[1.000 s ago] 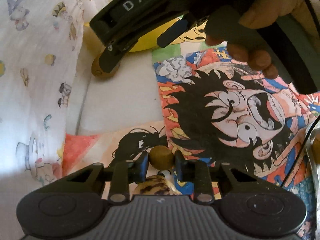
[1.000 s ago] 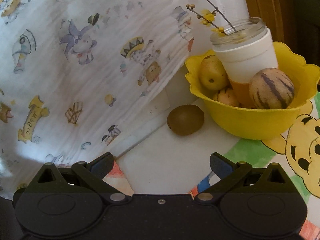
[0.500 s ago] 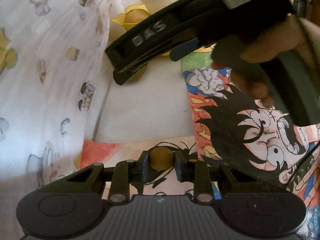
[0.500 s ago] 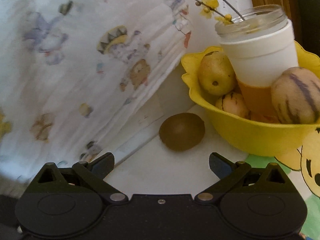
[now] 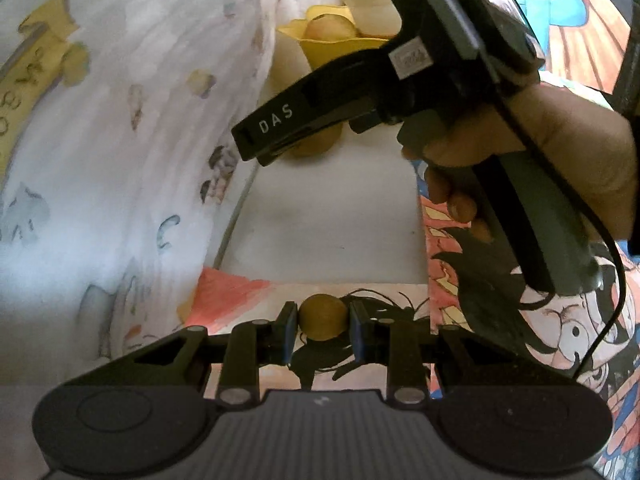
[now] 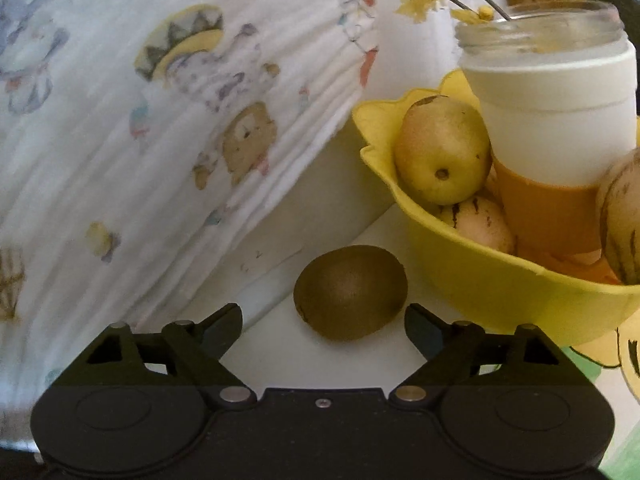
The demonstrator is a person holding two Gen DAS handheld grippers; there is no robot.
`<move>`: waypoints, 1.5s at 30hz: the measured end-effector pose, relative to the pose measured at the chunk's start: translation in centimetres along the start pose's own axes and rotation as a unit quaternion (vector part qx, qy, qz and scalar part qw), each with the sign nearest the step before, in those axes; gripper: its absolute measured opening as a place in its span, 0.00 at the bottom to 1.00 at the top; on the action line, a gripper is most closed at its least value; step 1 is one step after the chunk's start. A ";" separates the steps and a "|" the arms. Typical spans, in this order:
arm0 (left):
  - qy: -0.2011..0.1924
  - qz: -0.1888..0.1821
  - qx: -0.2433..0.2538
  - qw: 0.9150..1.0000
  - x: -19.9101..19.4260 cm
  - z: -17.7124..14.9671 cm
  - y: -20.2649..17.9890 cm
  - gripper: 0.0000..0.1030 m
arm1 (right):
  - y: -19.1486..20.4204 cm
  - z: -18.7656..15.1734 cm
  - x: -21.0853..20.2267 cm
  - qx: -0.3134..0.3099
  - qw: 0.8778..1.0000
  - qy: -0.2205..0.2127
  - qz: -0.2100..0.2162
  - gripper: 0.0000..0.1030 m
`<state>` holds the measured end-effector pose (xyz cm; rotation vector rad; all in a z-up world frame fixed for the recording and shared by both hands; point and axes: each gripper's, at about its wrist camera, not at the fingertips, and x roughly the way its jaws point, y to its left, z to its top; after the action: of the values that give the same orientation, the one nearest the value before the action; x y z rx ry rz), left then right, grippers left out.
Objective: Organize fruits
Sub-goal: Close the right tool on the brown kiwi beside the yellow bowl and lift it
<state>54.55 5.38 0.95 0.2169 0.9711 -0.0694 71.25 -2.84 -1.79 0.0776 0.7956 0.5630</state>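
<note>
Brown kiwi (image 6: 350, 292) between spread, narrowing right tongs (image 6: 323, 322); left tongs (image 5: 323, 334) pinching small fruit (image 5: 323, 317).

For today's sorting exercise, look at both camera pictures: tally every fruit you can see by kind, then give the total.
Brown fuzzy kiwi on the white surface: 1
Yellow-green pear in the yellow bowl: 1
Pale purple-striped melon-like fruits in that bowl: 2
Small round tan fruit gripped by the left gripper: 1
Total: 5
</note>
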 end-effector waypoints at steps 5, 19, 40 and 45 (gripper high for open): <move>-0.006 0.013 -0.016 1.000 0.2 -0.1 0.4 0.29 | 0.3 0.2 1.4 0.031 0.999 -0.010 -0.012 0.82; -0.021 0.039 -0.043 0.998 0.0 -0.3 0.6 0.29 | -2.5 0.5 2.8 0.075 0.997 -0.014 -0.019 0.64; -0.030 0.037 -0.038 0.998 1.2 0.0 0.7 0.28 | -3.0 -1.5 -0.9 0.059 0.998 0.023 0.017 0.62; -0.027 0.034 -0.037 0.998 1.0 -0.1 0.8 0.28 | -3.4 -2.7 -2.8 0.070 0.996 0.039 0.038 0.62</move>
<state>55.15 6.24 0.16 0.1785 0.9108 0.0232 69.32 -7.51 -2.83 0.2168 0.9116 0.5839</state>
